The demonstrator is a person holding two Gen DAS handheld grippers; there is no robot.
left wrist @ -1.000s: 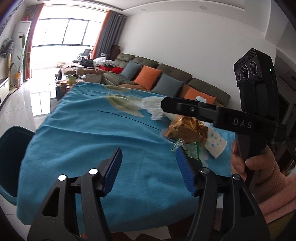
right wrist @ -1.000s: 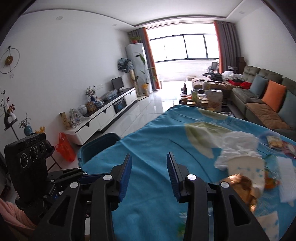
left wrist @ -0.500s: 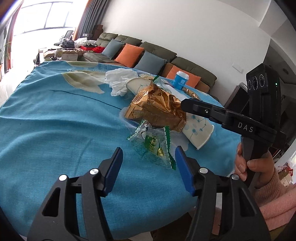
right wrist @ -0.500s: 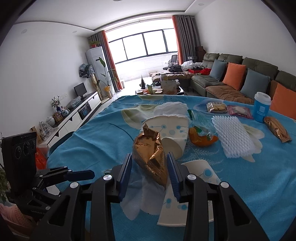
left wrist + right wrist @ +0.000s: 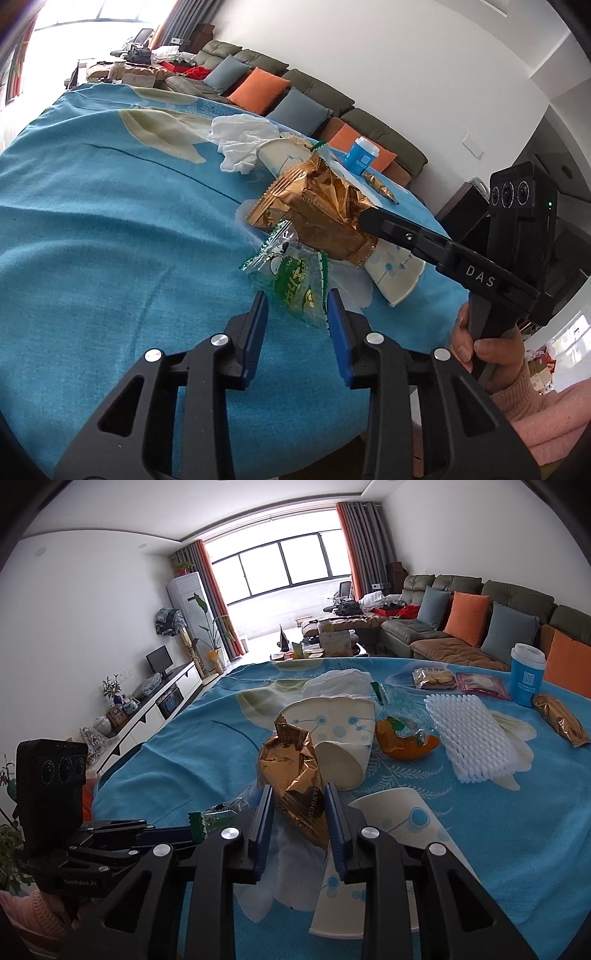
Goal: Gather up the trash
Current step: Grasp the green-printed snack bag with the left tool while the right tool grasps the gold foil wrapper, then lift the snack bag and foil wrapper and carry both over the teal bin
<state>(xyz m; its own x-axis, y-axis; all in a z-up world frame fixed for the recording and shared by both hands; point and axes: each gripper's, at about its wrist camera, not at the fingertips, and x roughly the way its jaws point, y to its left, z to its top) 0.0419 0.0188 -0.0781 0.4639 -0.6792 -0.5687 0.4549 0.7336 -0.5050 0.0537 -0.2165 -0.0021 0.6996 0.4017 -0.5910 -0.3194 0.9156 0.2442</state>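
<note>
**Closing on two wrappers at once**

Closing jaws are seen on both tools. In the lower middle of the left wrist view, the green wrapper [image 5: 295, 284] is framed by the left gripper [image 5: 295, 302], whose pads are not yet pressed on it. In the lower middle of the right wrist view, the gold wrapper [image 5: 295, 775] stands between the pads of the right gripper [image 5: 299, 805]; contact cannot be told. Both wrappers lie on the blue tablecloth [image 5: 110, 221], so each is approached from the near edge, probably for lifting together.

A crinkled, glossy gold foil wrapper [image 5: 295, 775] and shiny clear-green plastic wrapper [image 5: 291, 275] lie on matt, fuzzy blue cloth [image 5: 110, 236].
</note>
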